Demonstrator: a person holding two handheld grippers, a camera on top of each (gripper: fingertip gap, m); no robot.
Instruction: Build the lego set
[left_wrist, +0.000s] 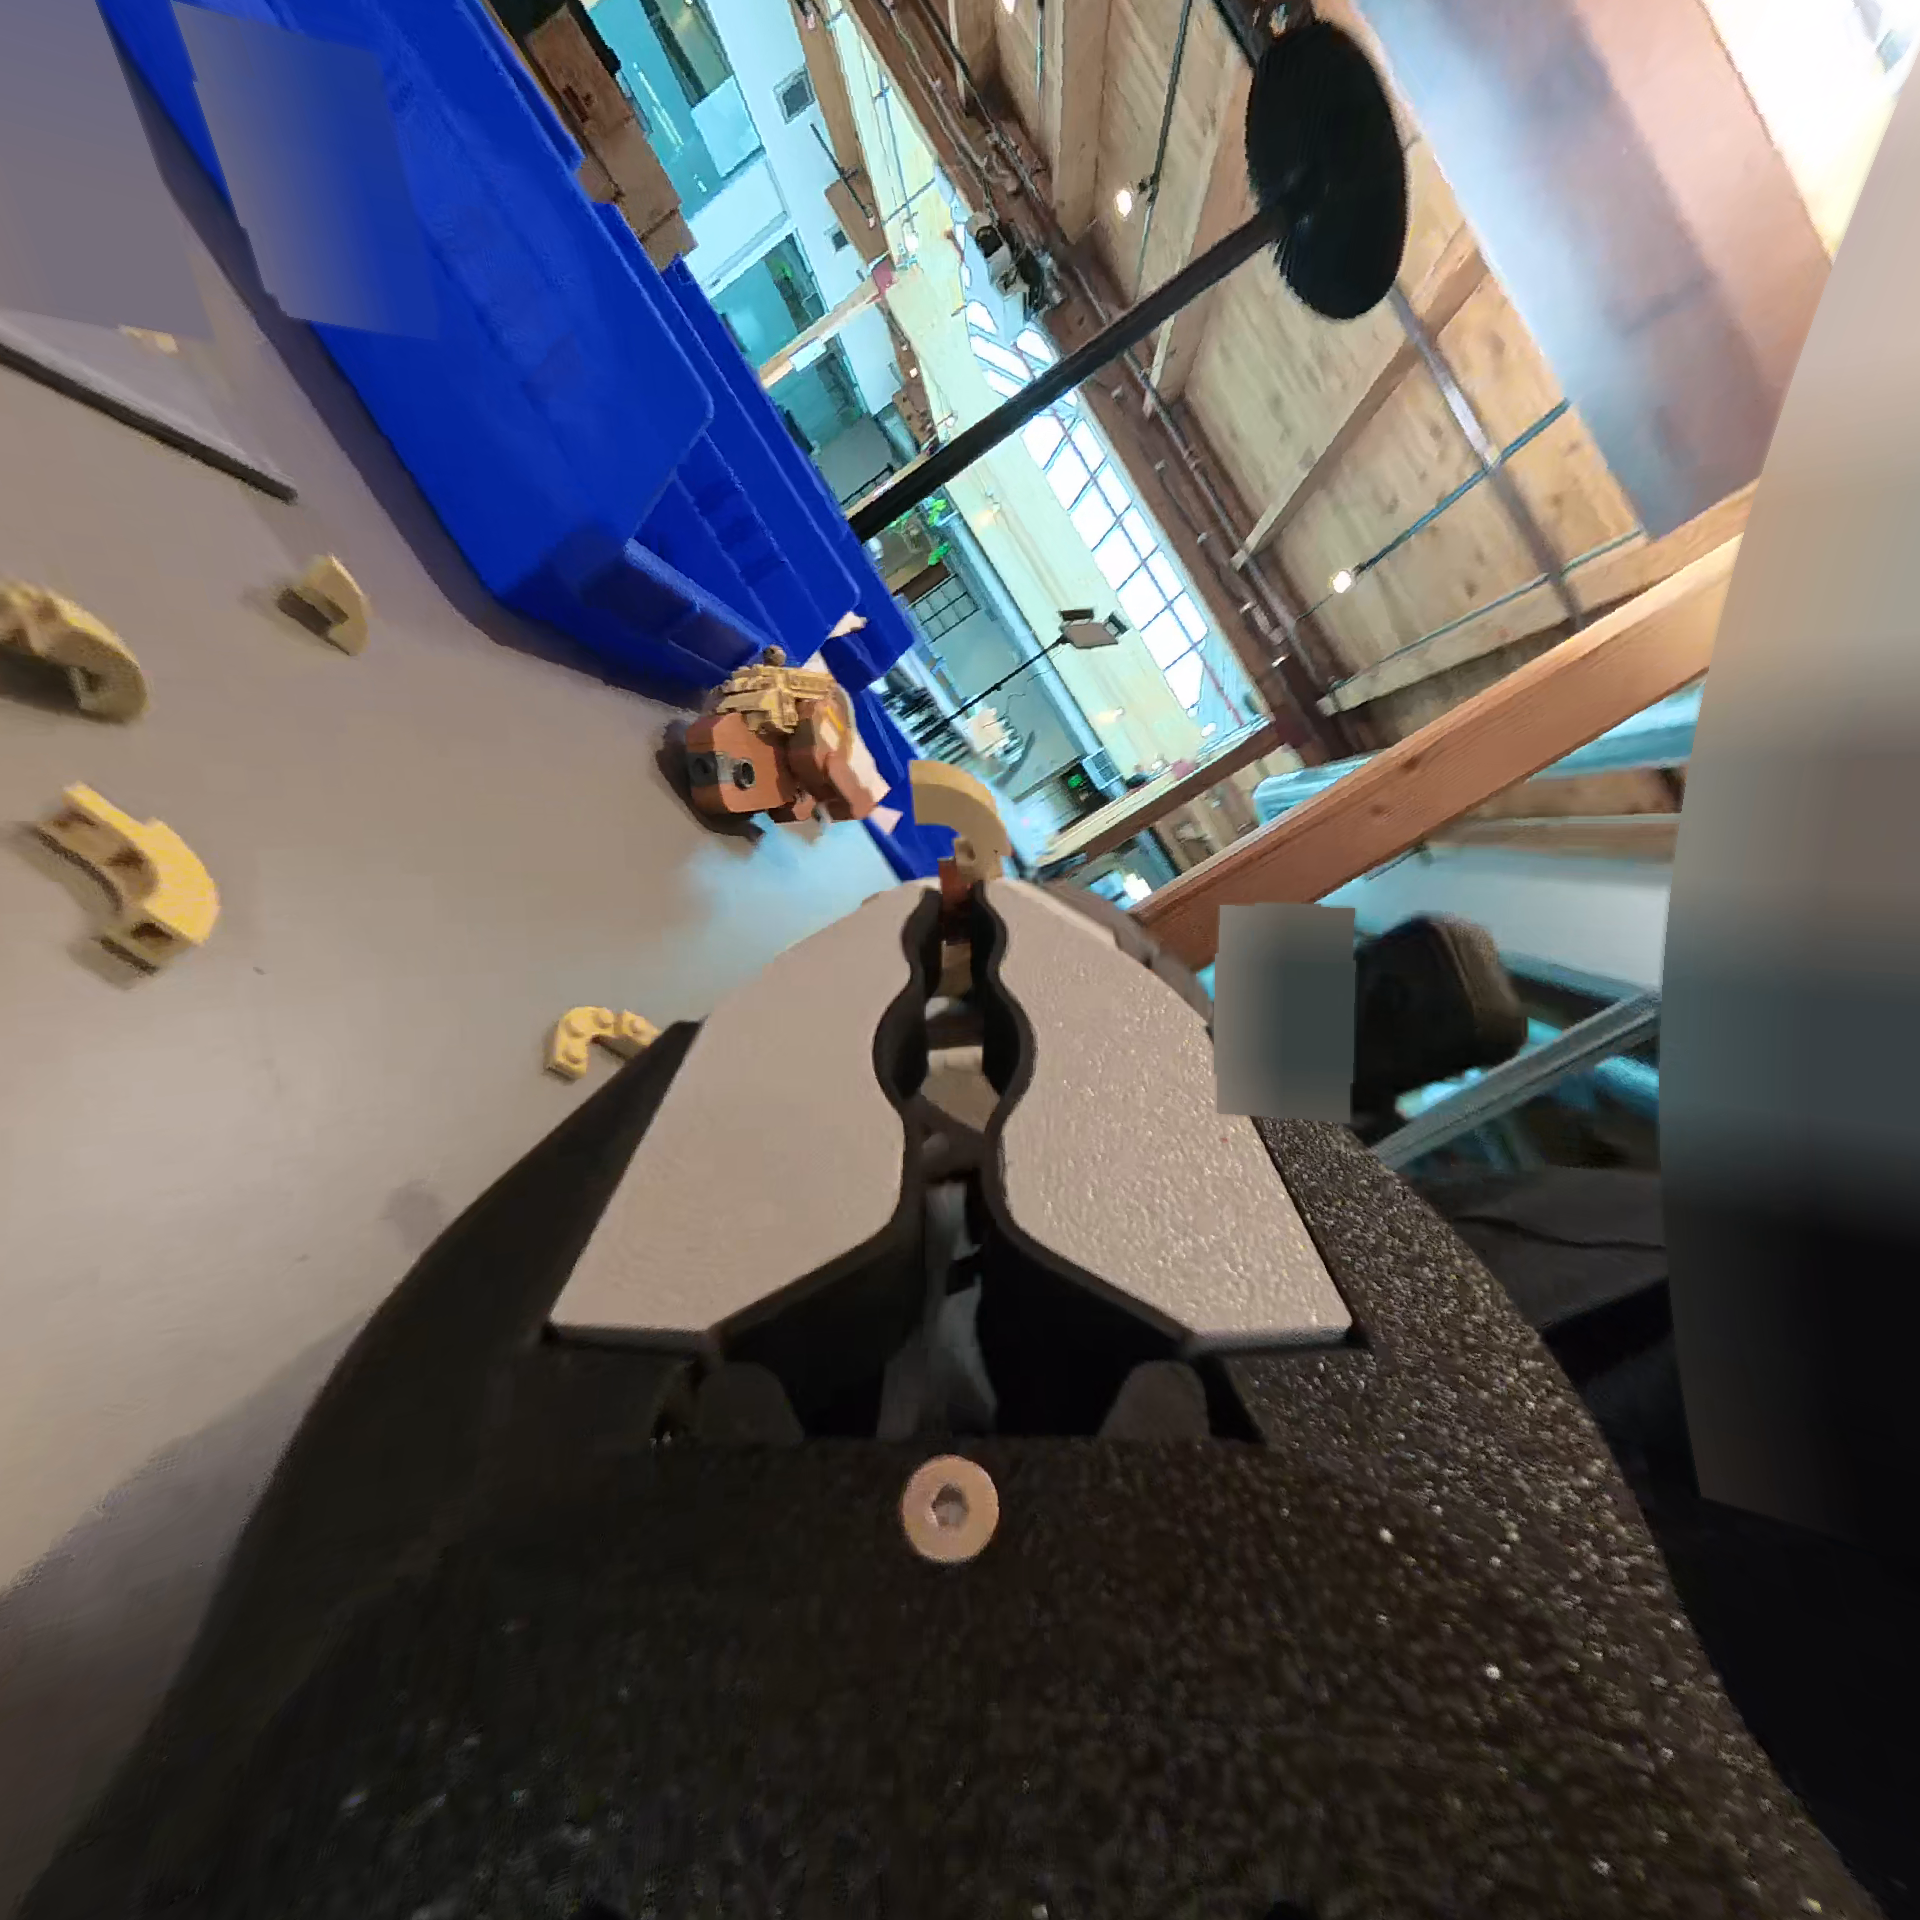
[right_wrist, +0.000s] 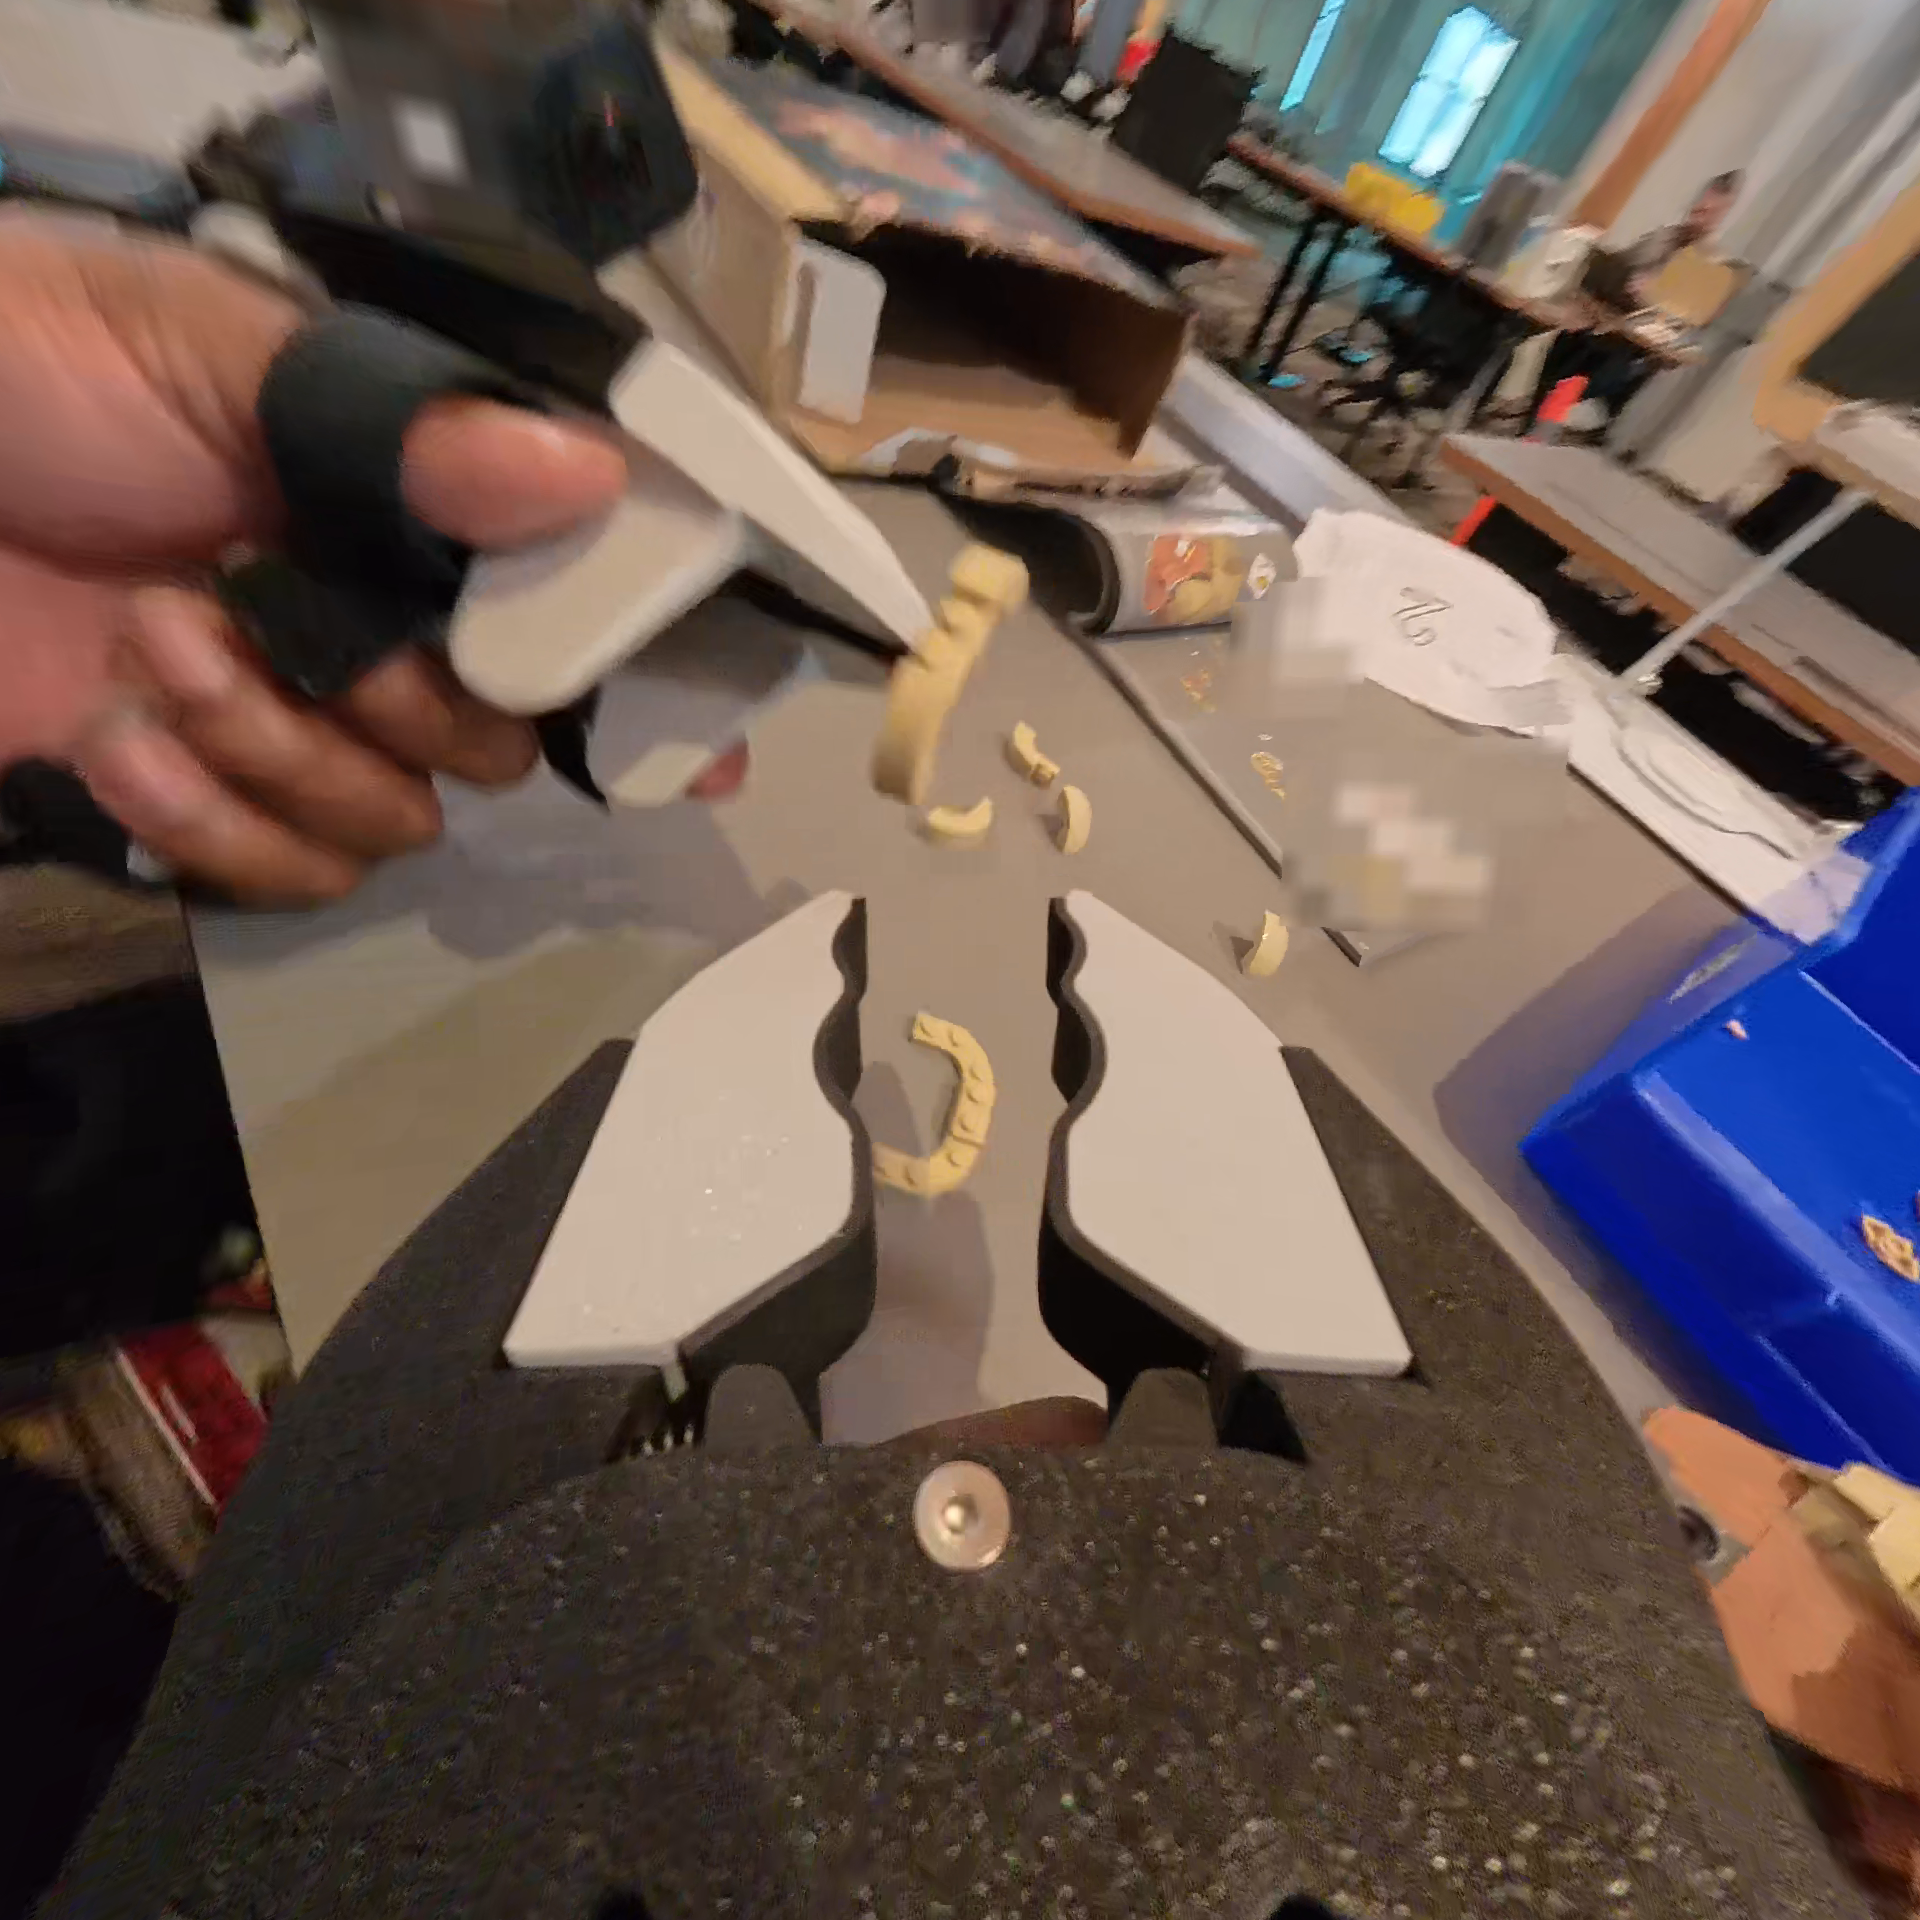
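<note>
Right gripper (right_wrist: 956, 935) jaws stand open over a tan curved plate (right_wrist: 951, 1107) lying flat on the grey bench (right_wrist: 468, 987). Farther off, left gripper (left_wrist: 961, 914) jaws are clamped on a tan arch piece (left_wrist: 961, 805), held only by its end; it could be twisted out. Loose tan bits (right_wrist: 1070, 816) are scattered beyond, easily knocked.

Each gripper (left_wrist: 954, 914) (right_wrist: 956, 914) has a speckled black foam-like body with one silver hex screw (right_wrist: 961, 1514) at its centre, two pale grey wedge fingers (right_wrist: 707, 1132) with wavy black inner pads, and the hand (right_wrist: 177, 561) wears black finger straps.
</note>
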